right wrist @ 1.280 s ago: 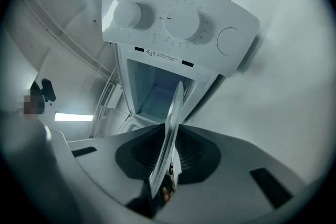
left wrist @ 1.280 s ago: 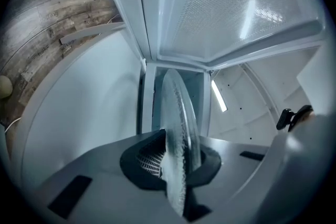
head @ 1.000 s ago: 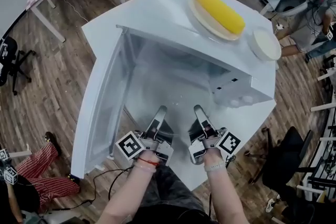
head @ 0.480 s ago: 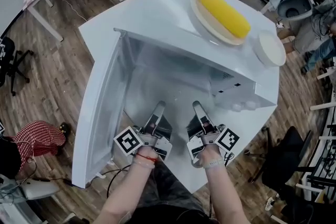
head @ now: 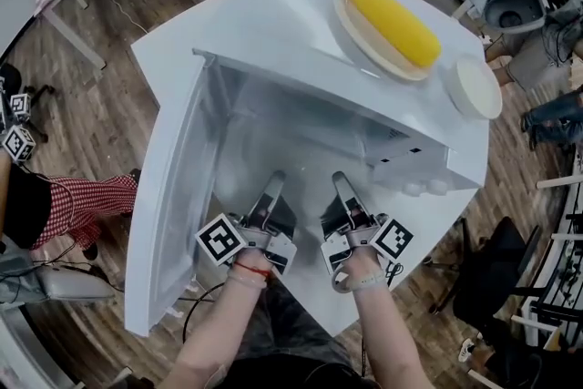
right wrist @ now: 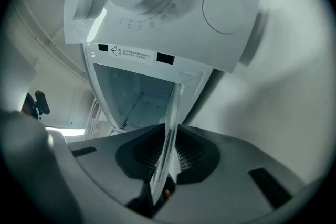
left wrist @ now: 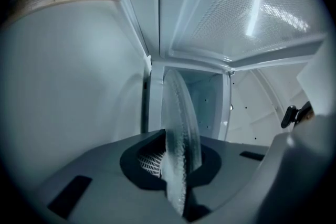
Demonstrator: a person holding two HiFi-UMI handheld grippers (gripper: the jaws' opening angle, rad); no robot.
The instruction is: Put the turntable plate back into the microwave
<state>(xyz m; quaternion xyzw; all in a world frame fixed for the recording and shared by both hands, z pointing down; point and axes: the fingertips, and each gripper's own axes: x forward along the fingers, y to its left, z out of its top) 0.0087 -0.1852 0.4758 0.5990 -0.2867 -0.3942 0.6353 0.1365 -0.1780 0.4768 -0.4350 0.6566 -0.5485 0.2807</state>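
The clear glass turntable plate hangs level at the mouth of the open white microwave, hard to make out in the head view. My left gripper is shut on the plate's near-left rim, my right gripper on its near-right rim. In the left gripper view the plate's edge stands between the jaws of the left gripper, with the cavity behind. The right gripper view shows the rim pinched in the right gripper, below the control panel.
The microwave door is swung open to the left. On the microwave's top lie a dish with a yellow corn cob and a round white lid. A person in red checked trousers sits at the left; chairs stand at the right.
Both grippers keep their hold on the plate and have barely moved against the microwave. The head view has shifted a little. The person at the left has moved.
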